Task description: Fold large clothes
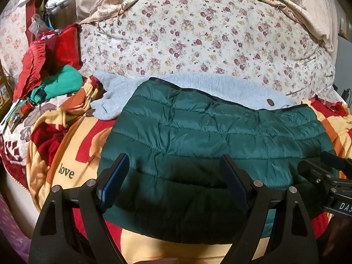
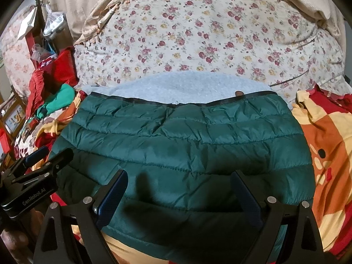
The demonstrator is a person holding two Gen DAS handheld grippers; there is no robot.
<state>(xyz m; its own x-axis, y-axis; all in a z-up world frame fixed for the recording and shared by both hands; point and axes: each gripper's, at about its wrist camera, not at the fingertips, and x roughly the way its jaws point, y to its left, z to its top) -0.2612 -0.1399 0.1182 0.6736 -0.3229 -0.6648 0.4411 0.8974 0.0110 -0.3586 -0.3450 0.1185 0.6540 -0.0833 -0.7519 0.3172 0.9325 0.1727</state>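
Observation:
A dark green quilted puffer jacket (image 1: 209,136) (image 2: 180,145) lies folded flat on the bed, on top of a light blue fleece garment (image 1: 198,85) (image 2: 180,83). My left gripper (image 1: 173,160) hovers open above the jacket's near left part, nothing between its fingers. My right gripper (image 2: 179,176) hovers open above the near middle of the jacket, also holding nothing. Each gripper shows at the edge of the other's view: the right one (image 1: 325,171) at right, the left one (image 2: 44,156) at left.
The bed carries a yellow, red and orange blanket (image 1: 66,158) (image 2: 325,145) and a floral quilt (image 1: 198,33) behind. A heap of red and teal clothes (image 1: 48,70) sits at the far left. A hand (image 2: 19,237) holds the left gripper.

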